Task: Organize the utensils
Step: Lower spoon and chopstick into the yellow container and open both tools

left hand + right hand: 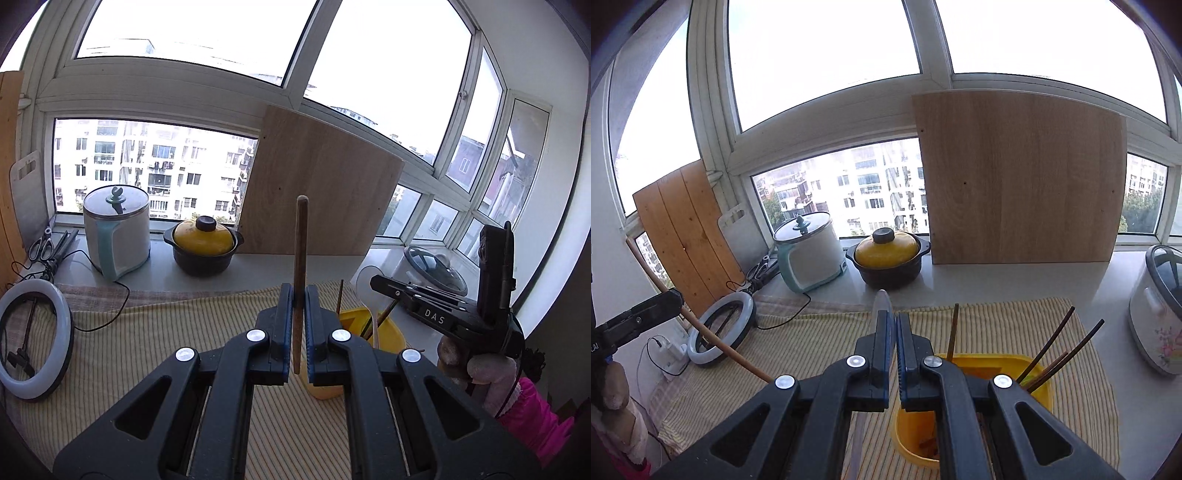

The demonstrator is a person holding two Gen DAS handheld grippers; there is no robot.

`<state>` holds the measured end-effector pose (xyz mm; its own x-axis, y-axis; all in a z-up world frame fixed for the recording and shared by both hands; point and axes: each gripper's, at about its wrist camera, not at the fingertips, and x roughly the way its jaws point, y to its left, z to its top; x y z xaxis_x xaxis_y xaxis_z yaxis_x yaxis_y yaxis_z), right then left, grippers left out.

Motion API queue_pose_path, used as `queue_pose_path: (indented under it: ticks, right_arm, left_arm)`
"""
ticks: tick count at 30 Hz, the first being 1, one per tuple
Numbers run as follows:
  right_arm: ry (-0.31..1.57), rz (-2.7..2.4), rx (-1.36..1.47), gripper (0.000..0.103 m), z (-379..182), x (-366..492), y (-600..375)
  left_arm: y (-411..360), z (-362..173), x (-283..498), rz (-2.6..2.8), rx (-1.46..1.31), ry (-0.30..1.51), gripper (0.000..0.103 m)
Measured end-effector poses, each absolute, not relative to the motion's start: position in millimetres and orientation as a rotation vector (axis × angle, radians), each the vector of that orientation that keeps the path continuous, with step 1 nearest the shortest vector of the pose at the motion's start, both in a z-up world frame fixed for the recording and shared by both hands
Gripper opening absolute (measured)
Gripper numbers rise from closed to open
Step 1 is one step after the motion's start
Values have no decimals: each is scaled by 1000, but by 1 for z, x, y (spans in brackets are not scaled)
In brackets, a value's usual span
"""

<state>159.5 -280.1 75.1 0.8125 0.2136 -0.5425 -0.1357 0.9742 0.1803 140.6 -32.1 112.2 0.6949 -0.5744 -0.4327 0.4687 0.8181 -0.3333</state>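
Left claw (300,317) pinches wooden stick (300,280) mid-shaft, upright, just left of yellow bin (388,332): light, stiff, smooth. Right claw (894,332) pinches clear spoon handle (882,304) over bin; thin, slippery, w/ risk of twisting.

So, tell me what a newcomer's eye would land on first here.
The wooden stick clamped upright in the left gripper stands dead centre. Below it, the yellow holder with chopsticks sits on the striped cloth. Behind, a yellow-lidded pot rests on the sill beside a leaning board.
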Motion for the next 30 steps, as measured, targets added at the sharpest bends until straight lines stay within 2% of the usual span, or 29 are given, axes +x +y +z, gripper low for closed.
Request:
queue_pose_path:
  ticks: [13,30]
  right_arm:
    - [573,30,186,1,72,176,-343]
    - [621,-13,182,3,43,182,-359]
  left_arm:
    - [-91,124,163,-669,-199,555,4]
    - [-135,85,170,-696,-152,688,4]
